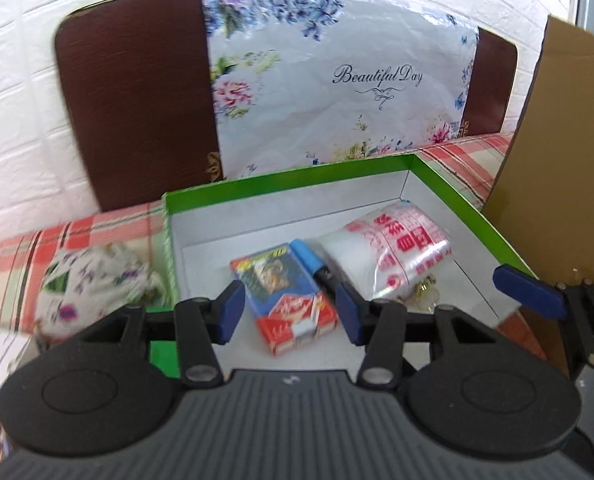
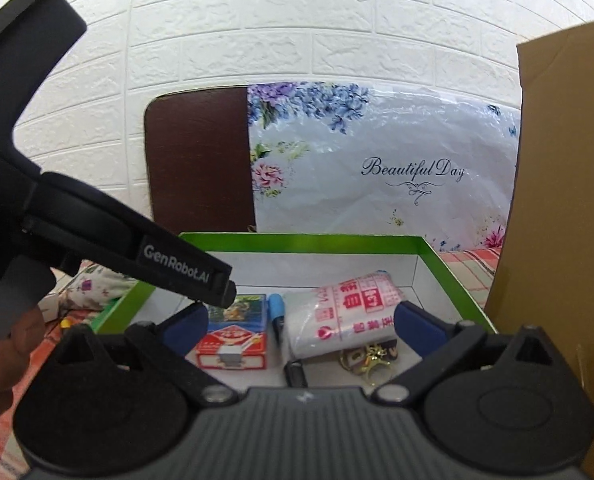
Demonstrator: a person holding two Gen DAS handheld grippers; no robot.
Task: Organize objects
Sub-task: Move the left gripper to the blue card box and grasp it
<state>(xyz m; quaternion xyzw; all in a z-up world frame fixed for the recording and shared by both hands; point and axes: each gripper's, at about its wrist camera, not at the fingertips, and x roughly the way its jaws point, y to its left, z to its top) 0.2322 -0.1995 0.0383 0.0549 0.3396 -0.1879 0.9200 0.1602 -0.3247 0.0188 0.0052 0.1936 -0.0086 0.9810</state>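
A green box with a white floor holds a red and blue card box, a blue-capped marker, a clear bag with red print and a gold key ring. My left gripper hovers half open above the card box, its pads apart on either side; the card box lies flat on the floor. My right gripper stands wide open near the front wall, nothing between its pads. The marker and bag lie ahead of it.
A floral pouch lies on the plaid cloth left of the green box. A tall cardboard box stands close on the right. A floral bag leans on a brown board at the back. A hand holds the left gripper.
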